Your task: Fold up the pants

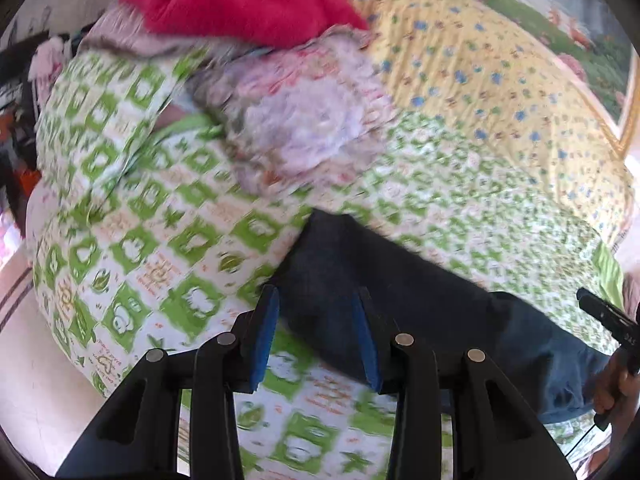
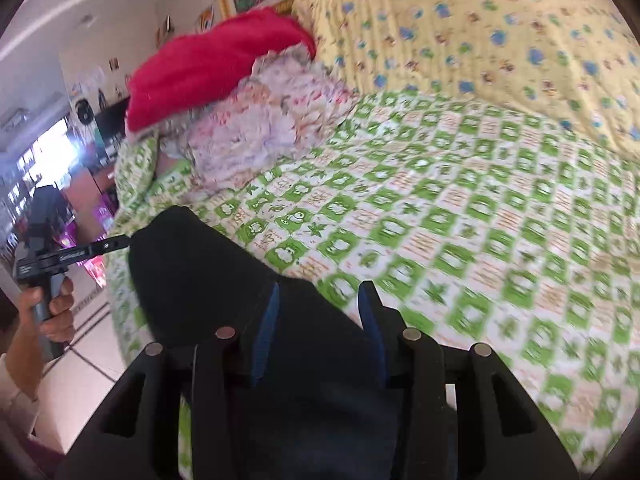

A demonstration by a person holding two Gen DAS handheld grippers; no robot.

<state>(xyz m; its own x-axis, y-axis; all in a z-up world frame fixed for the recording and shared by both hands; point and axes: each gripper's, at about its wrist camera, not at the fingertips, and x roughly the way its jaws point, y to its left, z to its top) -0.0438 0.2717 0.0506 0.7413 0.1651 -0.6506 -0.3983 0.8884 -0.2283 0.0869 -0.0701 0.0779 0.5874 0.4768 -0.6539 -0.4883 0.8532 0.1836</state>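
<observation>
Dark blue pants lie on a bed with a green-and-white patterned sheet. In the left wrist view my left gripper is open, its blue-padded fingers straddling the pants' left edge just above the cloth. In the right wrist view the pants run from under the gripper to the bed's left edge. My right gripper is open over them, with cloth lying between the fingers. The other hand-held gripper shows at the left, and the right one at the edge of the left view.
A red plush blanket and a crumpled pink floral cloth are piled at the bed's head. A yellow floral quilt covers the far side. Tiled floor lies left of the bed, with cluttered shelves beyond.
</observation>
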